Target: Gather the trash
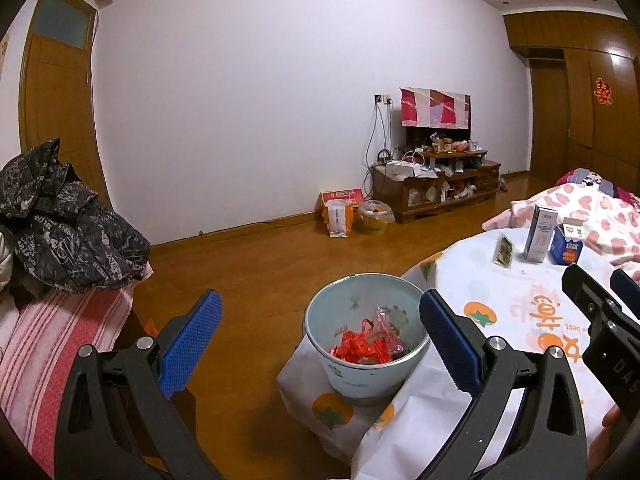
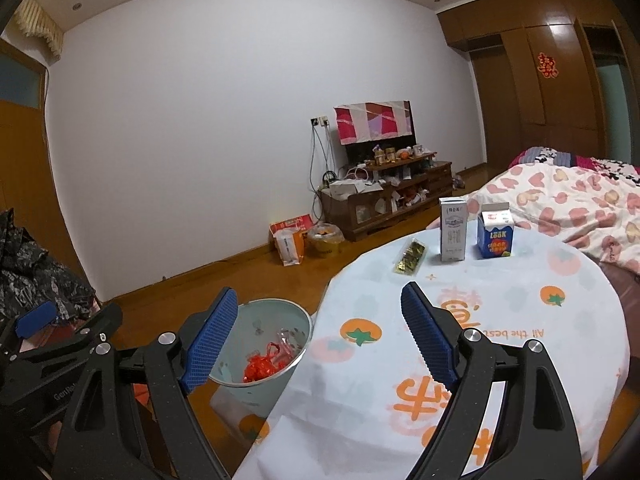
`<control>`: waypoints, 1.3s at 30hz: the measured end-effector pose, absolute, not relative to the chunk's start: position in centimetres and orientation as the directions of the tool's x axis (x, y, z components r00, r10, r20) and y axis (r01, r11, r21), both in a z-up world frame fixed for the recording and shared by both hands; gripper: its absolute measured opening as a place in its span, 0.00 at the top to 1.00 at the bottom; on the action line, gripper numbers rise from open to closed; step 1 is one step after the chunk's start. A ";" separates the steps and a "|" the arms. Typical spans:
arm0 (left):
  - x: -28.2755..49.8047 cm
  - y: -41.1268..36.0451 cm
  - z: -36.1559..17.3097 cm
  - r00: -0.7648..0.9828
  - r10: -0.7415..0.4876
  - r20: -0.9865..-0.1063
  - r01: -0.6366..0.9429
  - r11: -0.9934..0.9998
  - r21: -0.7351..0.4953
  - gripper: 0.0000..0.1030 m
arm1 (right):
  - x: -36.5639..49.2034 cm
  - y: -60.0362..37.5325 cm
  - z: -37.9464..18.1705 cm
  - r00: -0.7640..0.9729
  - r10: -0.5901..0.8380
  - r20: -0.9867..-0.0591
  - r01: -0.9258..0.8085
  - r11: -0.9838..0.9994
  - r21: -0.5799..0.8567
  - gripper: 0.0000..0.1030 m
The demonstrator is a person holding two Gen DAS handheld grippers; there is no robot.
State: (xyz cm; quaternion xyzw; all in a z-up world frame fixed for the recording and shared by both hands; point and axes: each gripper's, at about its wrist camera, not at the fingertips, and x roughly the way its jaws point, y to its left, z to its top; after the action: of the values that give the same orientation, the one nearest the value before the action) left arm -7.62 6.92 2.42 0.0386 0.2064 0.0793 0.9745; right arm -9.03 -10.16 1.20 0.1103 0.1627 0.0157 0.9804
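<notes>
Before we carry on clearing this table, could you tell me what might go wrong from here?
1. The tall white carton and blue carton stand upright side by side; reaching for one could topple the other.
2. The flat gold wrapper lies flush on the tablecloth, so the fingers may pinch cloth too.
3. The bin sits below the table edge beside the hanging cloth; a careless drop could miss it.

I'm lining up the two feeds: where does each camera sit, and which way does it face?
Left wrist: on the left gripper, looking over the bin toward the far wall; its open fingers and the right gripper show.
Right wrist: on the right gripper, looking across the table at two cartons; the left gripper shows.
Shared: bin, table, cartons.
</notes>
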 end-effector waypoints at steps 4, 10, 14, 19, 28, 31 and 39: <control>-7.6 6.7 2.6 0.905 0.170 -0.391 -0.135 0.984 0.115 0.06 | -8.8 -10.5 1.0 0.944 0.065 -0.324 0.011 0.974 0.228 0.20; -7.6 6.6 2.9 0.908 0.164 -0.384 -0.134 0.985 0.106 0.06 | -8.8 -10.8 0.9 0.944 0.064 -0.323 0.017 0.971 0.240 0.20; -7.5 6.4 3.1 0.910 0.165 -0.381 -0.135 0.985 0.105 0.06 | -8.8 -10.8 0.9 0.945 0.063 -0.322 0.017 0.970 0.241 0.20; -7.5 6.3 3.2 0.911 0.164 -0.378 -0.132 0.985 0.109 0.06 | -8.8 -11.0 0.9 0.943 0.063 -0.325 0.020 0.969 0.246 0.20; -7.6 6.5 3.6 0.914 0.164 -0.371 -0.138 0.986 0.096 0.06 | -8.8 -11.1 0.9 0.945 0.061 -0.321 0.021 0.969 0.246 0.20; -7.6 6.6 3.7 0.915 0.164 -0.369 -0.138 0.986 0.094 0.06 | -8.9 -11.2 0.9 0.944 0.065 -0.322 0.018 0.969 0.247 0.20; -7.3 6.9 3.7 0.912 0.154 -0.381 -0.134 0.988 0.081 0.06 | -9.0 -11.1 0.9 0.944 0.065 -0.324 0.017 0.970 0.243 0.20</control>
State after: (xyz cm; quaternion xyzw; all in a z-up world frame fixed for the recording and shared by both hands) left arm -7.33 6.87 3.70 0.0265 0.1967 0.0737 0.9773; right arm -8.95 -11.14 0.90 0.1219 0.1673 0.0123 0.9783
